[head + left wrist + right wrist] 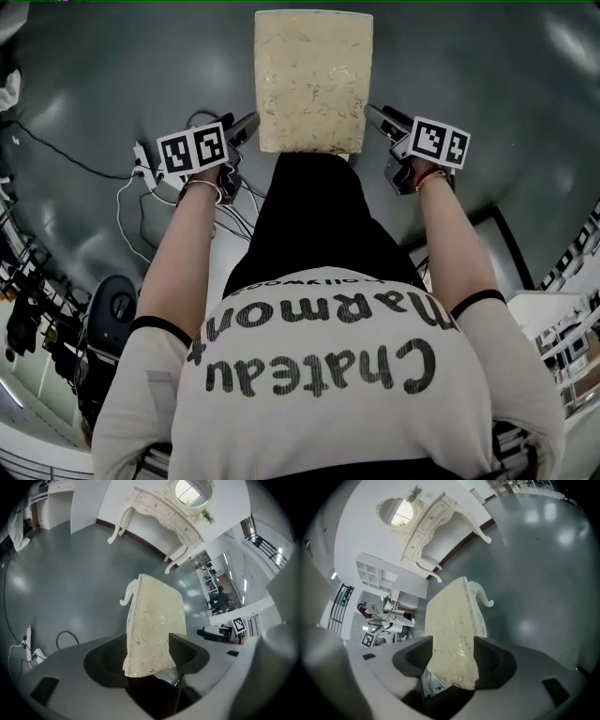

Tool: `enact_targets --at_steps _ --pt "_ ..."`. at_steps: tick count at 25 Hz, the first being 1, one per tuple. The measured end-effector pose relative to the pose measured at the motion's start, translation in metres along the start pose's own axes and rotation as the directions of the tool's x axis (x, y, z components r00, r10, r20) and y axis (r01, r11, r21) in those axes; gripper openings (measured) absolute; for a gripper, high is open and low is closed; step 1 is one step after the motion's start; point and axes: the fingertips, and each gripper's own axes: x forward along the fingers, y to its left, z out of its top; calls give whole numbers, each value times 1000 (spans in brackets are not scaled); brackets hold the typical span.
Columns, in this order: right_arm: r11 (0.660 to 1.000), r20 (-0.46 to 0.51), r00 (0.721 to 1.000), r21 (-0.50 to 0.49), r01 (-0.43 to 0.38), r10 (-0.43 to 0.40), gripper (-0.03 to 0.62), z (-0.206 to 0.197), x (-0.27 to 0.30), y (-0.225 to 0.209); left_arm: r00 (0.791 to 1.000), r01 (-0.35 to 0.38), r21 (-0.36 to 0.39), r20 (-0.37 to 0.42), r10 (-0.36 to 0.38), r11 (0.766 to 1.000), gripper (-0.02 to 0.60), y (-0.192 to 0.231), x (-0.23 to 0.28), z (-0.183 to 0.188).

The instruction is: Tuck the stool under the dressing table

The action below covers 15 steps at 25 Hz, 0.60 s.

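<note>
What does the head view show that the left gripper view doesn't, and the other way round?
Only the head view: the person's forearms and printed shirt.

Only the left gripper view: the white dressing table with its oval mirror against the wall, well beyond the stool, and the stool's curled leg.

Both: the stool's cream cushion, the left gripper with the cushion's edge between its jaws, the right gripper at the opposite edge, and the grey floor.

Even indoor light, fairly bright. Soft lamp glare patches on glossy grey-green floor (112, 84); cream patterned stool cushion (312, 80) well lit. Gripper views: strong fisheye w/ dark corners.
</note>
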Motion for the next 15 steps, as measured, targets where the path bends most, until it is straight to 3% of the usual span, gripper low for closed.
enact_targets --at_steps 5,11,15 --pt "994 -172 983 -105 43 -61 284 -44 26 -22 983 40 48 -183 -31 998 279 11 40 -38" --pt "995 -241 968 -81 58 -76 315 -68 54 -29 972 44 38 -233 -34 998 304 23 77 -40" --pt "987 -282 952 -138 82 -119 344 -80 60 -29 958 47 84 -286 -21 995 336 28 85 -46"
